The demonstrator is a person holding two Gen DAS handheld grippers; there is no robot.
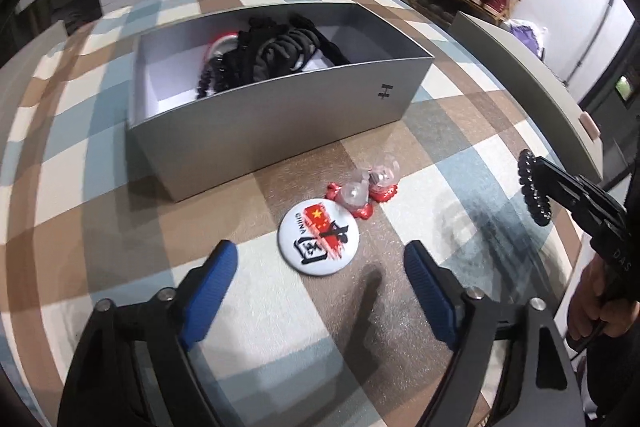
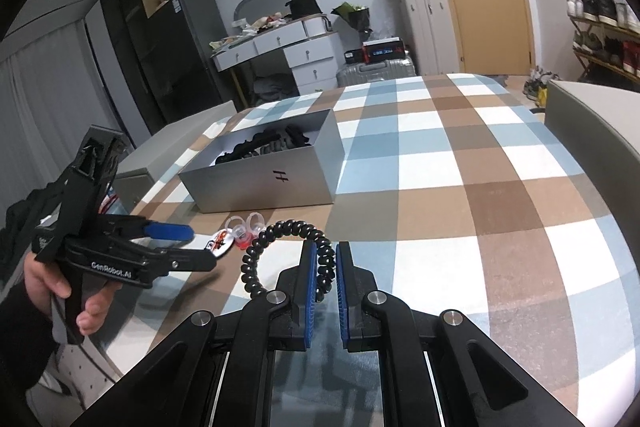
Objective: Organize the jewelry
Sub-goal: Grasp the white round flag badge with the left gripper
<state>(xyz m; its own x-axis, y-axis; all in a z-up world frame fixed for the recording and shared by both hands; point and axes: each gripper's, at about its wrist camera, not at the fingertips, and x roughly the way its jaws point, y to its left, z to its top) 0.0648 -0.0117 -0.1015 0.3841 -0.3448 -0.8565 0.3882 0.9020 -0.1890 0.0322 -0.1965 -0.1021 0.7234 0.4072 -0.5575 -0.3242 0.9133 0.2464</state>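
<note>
Jewelry lay split: dark bands piled in the grey box (image 1: 280, 115), a badge (image 1: 319, 241) and red clips (image 1: 362, 193) loose on the checked cloth (image 2: 460, 187) just outside its near wall. The right gripper (image 2: 323, 269) was clenched on a black coil tie (image 2: 280, 247), which hung off at nine o'clock. The left gripper (image 1: 320, 267) hovered released over the badge. The dangling coil could snag the box rim, or sweep the clips. Open cloth stretched toward three o'clock; the box wall crowded twelve.
</note>
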